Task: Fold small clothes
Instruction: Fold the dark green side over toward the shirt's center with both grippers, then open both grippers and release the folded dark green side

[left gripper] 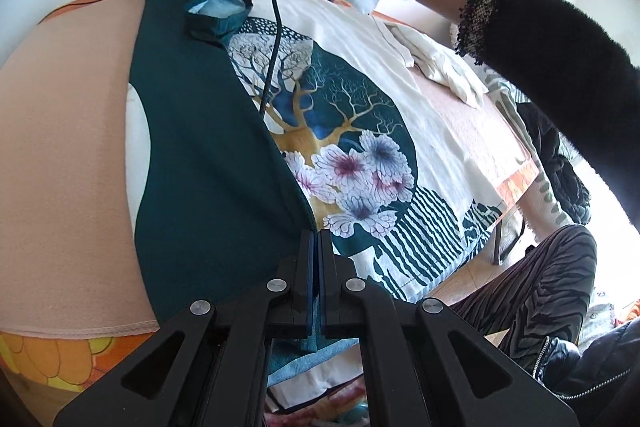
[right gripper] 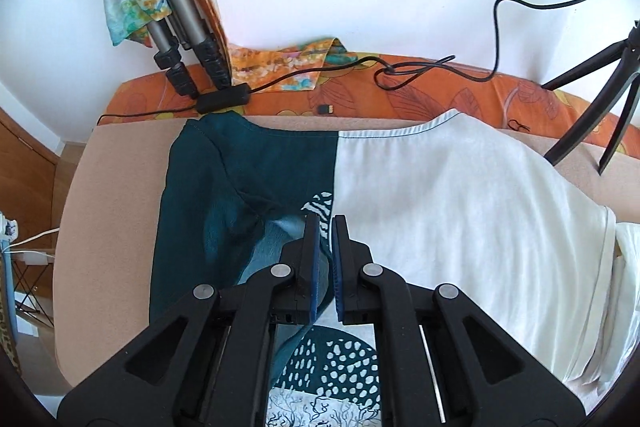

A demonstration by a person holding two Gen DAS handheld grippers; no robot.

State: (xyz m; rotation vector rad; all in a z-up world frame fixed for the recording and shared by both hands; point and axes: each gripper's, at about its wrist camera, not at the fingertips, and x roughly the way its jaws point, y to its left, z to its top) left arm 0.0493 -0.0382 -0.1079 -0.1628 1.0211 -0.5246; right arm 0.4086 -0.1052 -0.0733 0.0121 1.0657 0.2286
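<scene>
Jaws of left gripper [left gripper: 314, 239] pinched shut on teal fold of T-shirt [left gripper: 360, 115]; jaws of right gripper [right gripper: 325, 227] narrowly parted, teal sleeve cloth between them, grip uncertain. Shirt, white with tree-and-flower print, spread flat on peach blanket [left gripper: 68, 163]. Beyond: orange floral sheet [right gripper: 420, 95], black cable [right gripper: 320, 71], tripod legs [right gripper: 180, 39].

White shirt [left gripper: 400, 75] with teal back and tree-and-flower print, ahead of black tongs [left gripper: 315, 243]. Peach cloth [left gripper: 64, 147] left; orange floral sheet [right gripper: 440, 95] beyond.

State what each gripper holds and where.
Left gripper pinches the T-shirt by its folded-over teal side near the hem; right gripper pinches its teal sleeve.
</scene>
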